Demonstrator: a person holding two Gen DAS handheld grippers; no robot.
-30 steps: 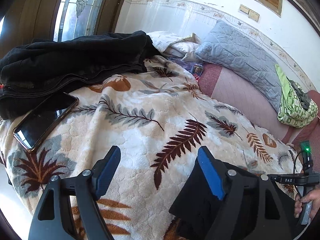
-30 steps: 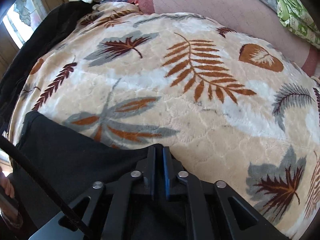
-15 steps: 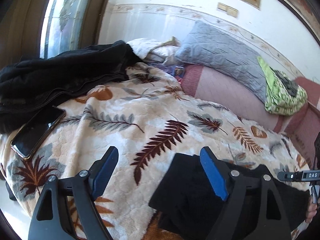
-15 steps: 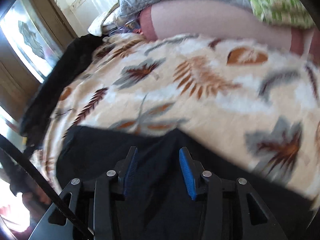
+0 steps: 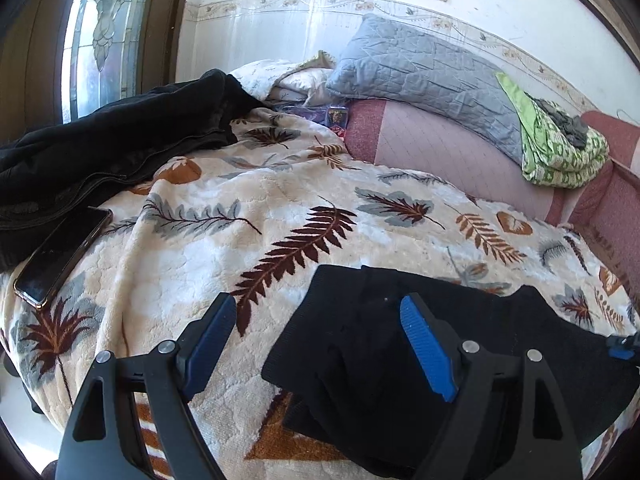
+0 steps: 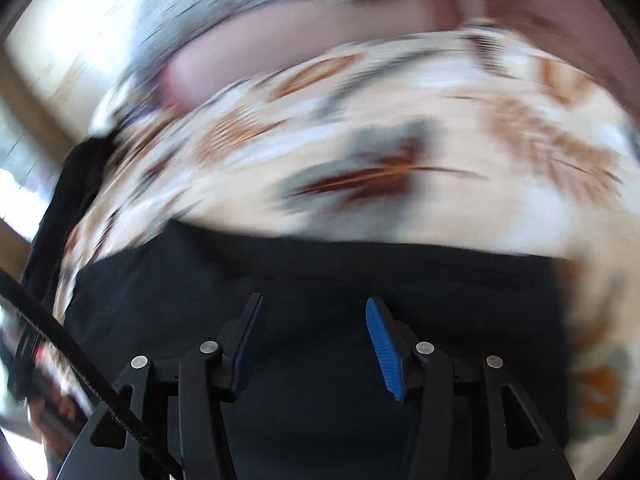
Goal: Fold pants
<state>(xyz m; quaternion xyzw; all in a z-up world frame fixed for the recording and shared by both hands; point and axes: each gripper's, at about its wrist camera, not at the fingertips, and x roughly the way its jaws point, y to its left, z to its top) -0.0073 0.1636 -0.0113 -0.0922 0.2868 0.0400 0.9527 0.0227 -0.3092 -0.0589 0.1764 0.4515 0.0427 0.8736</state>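
Note:
The black pants (image 5: 384, 344) lie folded on the leaf-patterned blanket (image 5: 224, 248) at the near edge of the bed. My left gripper (image 5: 316, 320) is open and empty, its right finger over the pants' left part, its left finger over bare blanket. In the blurred right wrist view the pants (image 6: 320, 280) fill the lower half. My right gripper (image 6: 314, 328) is open and empty above them.
A phone (image 5: 60, 256) lies at the blanket's left edge beside a pile of black clothes (image 5: 112, 148). A grey pillow (image 5: 424, 80) and a green bundle (image 5: 560, 148) sit at the back on the pink mattress (image 5: 440, 152).
My right gripper opened and let go of the pants, which now lie spread further onto the blanket. Both views pulled back; the right one is in fast motion.

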